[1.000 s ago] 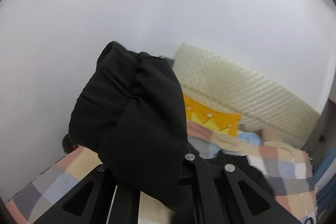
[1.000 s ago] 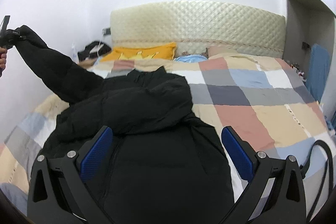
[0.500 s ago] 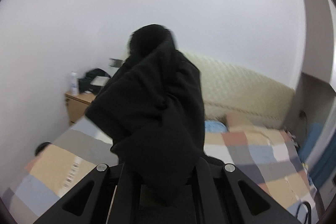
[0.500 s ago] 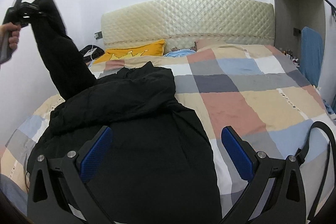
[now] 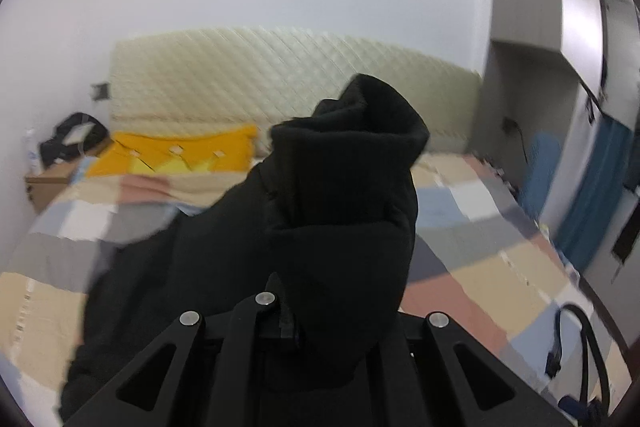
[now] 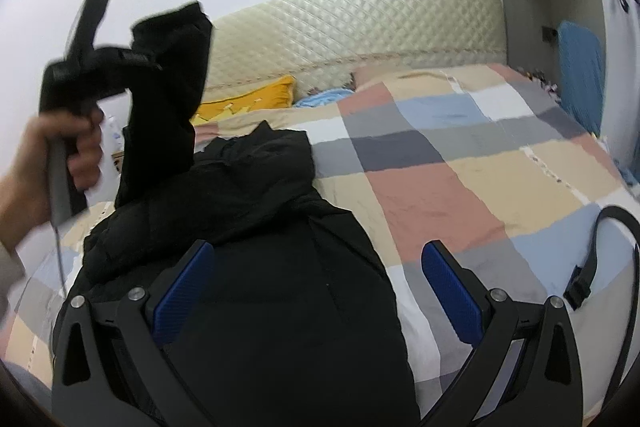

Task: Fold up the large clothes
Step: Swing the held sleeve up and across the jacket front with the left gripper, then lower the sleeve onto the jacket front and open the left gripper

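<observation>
A large black padded jacket [image 6: 280, 267] lies on the checked bedspread [image 6: 460, 167]. Its left sleeve [image 6: 168, 99] is lifted high off the bed, pinched near the cuff by my left gripper [image 6: 136, 61], which a hand [image 6: 64, 155] holds at the left. In the left wrist view the sleeve [image 5: 340, 207] bunches over the shut left gripper [image 5: 296, 311] and hides its fingertips. My right gripper [image 6: 320, 291] hovers wide open over the jacket's body, blue pads [image 6: 180, 283] apart, nothing between them.
A cream quilted headboard [image 6: 360, 27] backs the bed, with a yellow pillow [image 6: 248, 103] and a blue cloth [image 6: 324, 97] below it. A black strap [image 6: 600, 247] lies at the bed's right edge. A nightstand [image 5: 48, 183] stands at the left, a wardrobe [image 5: 532, 7] at the right.
The left gripper has swung the sleeve from far left in over the jacket, toward the bed's middle, and rolled. The right gripper drifted slightly and stayed open.
</observation>
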Demonstrator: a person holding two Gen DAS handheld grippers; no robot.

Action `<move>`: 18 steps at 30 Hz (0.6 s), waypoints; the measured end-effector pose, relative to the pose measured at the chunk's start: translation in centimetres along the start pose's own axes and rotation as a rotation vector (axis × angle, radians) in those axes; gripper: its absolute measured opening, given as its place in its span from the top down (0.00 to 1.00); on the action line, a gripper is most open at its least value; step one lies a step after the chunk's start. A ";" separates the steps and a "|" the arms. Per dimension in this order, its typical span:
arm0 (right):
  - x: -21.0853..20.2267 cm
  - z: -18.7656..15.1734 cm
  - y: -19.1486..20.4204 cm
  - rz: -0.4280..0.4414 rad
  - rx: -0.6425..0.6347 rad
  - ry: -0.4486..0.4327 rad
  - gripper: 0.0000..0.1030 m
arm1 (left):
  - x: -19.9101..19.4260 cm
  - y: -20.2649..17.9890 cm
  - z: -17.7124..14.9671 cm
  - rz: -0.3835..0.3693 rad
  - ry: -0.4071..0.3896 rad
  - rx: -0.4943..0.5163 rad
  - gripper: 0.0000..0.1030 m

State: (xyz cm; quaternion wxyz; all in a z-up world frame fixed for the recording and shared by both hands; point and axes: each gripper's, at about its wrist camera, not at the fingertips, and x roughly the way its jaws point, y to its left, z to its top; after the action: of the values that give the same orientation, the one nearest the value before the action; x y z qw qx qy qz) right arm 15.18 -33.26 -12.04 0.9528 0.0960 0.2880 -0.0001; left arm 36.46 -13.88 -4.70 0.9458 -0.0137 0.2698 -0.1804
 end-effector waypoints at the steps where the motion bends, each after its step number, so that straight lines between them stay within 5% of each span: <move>1: 0.2 0.0 -0.2 0.002 0.009 0.004 0.00 | 1.7 -1.1 -0.8 -0.011 0.020 0.002 0.93; 9: 2.1 0.1 -0.6 -0.029 -0.004 0.014 0.00 | 11.8 -3.3 -8.8 -0.018 0.190 0.018 0.93; 18: 4.3 0.1 -1.9 -0.023 0.037 0.047 0.00 | 16.0 -2.3 -13.1 -0.023 0.220 0.037 0.91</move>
State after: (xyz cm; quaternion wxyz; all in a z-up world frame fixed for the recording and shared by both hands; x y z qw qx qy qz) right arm 18.75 -34.88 -14.69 0.9437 0.1105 0.3114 -0.0139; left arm 41.54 -20.64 -23.70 0.9084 0.0205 0.3684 -0.1967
